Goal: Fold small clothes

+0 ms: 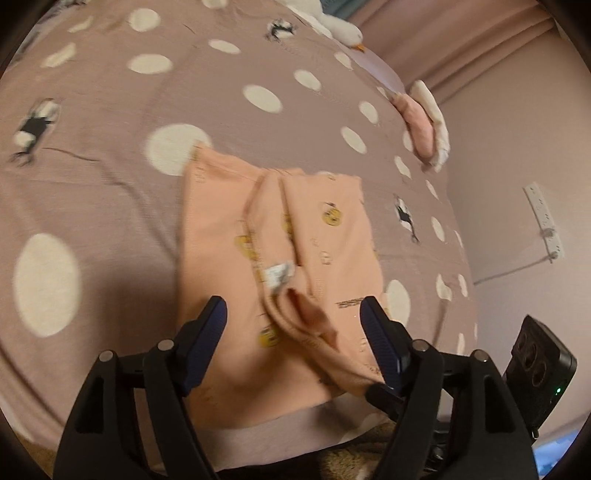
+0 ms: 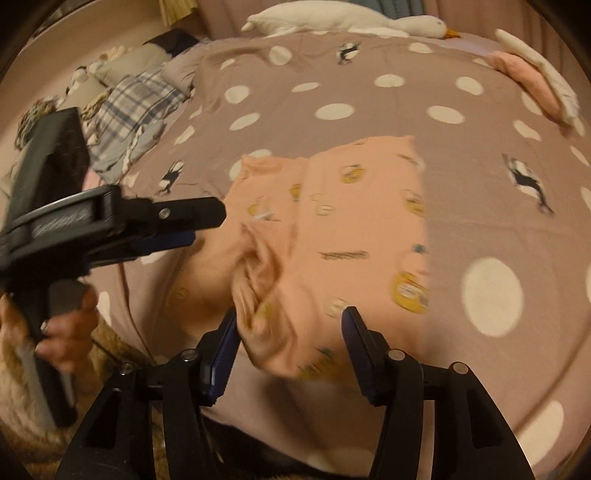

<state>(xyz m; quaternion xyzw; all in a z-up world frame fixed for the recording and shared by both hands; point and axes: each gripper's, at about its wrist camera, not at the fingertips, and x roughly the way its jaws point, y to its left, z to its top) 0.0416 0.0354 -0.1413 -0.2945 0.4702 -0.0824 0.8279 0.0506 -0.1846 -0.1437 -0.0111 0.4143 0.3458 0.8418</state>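
A small peach garment (image 1: 225,236) printed with yellow figures lies partly folded on the mauve polka-dot bedspread (image 1: 110,110). Its bunched hem end rests between the blue pads of my left gripper (image 1: 293,304), which stands open above it. In the right wrist view the same garment (image 2: 362,221) spreads across the bed's middle. A crumpled fold of it lies against the left pad of my right gripper (image 2: 291,313), which is open too. The left gripper (image 2: 207,221) reaches in from the left there, held by a hand (image 2: 62,332).
A white goose plush (image 2: 369,22) lies along the far edge of the bed. A pink cloth on a white cushion (image 2: 528,81) sits at the far right. Plaid bedding (image 2: 129,110) is piled at the left. A power strip (image 1: 543,221) hangs on the wall.
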